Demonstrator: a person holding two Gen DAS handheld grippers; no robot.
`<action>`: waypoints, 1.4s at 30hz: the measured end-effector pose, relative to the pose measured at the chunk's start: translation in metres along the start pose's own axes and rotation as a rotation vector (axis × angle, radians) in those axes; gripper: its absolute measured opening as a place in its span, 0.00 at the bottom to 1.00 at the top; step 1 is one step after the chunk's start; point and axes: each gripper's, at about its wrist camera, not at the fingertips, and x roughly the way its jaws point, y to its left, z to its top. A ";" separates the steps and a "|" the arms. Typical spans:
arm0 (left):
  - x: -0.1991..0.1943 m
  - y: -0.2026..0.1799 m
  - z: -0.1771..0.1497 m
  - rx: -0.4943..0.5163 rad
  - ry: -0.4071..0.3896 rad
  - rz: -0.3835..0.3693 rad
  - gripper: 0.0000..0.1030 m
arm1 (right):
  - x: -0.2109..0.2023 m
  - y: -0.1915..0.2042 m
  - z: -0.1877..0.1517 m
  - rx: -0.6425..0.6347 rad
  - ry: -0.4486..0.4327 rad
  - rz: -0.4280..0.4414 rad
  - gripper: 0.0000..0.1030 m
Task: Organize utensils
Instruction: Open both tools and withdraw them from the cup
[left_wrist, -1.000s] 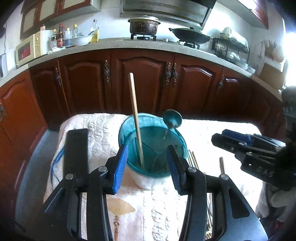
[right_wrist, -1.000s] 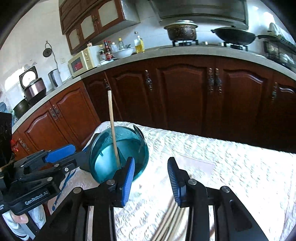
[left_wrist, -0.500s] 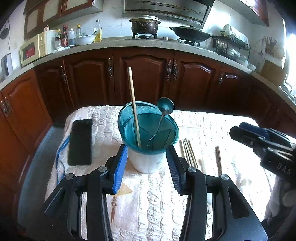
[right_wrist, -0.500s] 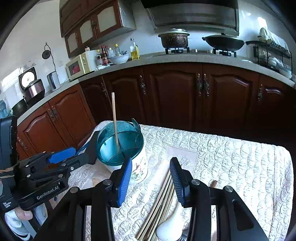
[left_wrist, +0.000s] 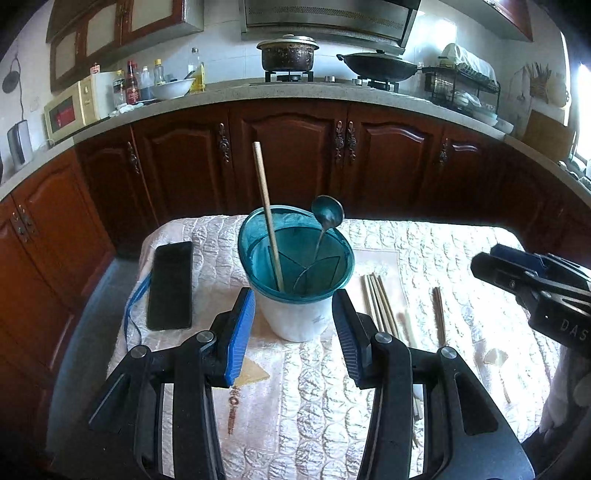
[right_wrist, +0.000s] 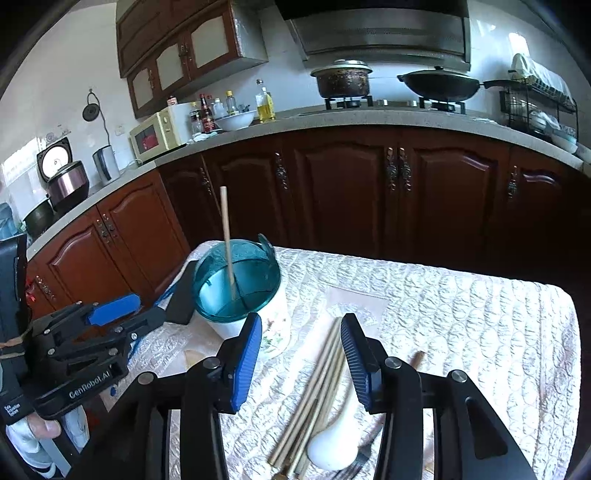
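Clearly both grippers are empty, jaws apart: the left gripper (left_wrist: 293, 332) sits just in front of the utensil holder (left_wrist: 295, 280), the right gripper (right_wrist: 301, 354) above the chopsticks (right_wrist: 317, 391) lying beside that holder. Risks: a low grab could snag the quilted cloth (right_wrist: 461, 314); nudging the tall holder could tip it, spilling its chopstick (left_wrist: 267, 218) and spoon (left_wrist: 327, 218).

Two wrist views close above the quilted tabletop (left_wrist: 424, 240), both facing the teal-rimmed white utensil holder (left_wrist: 295, 280) (right_wrist: 240, 288) and dark wooden cabinets (right_wrist: 351, 192).

Bright daylight, right-side glare, fisheye vignetting.
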 end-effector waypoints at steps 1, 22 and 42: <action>0.001 -0.002 0.000 0.001 0.000 0.001 0.41 | -0.002 -0.003 -0.002 -0.001 0.006 -0.012 0.42; 0.018 -0.023 0.000 0.015 0.037 -0.034 0.41 | -0.024 -0.042 -0.022 0.061 0.046 -0.124 0.50; 0.028 -0.021 -0.003 0.001 0.087 -0.065 0.41 | -0.010 -0.057 -0.036 0.114 0.110 -0.145 0.52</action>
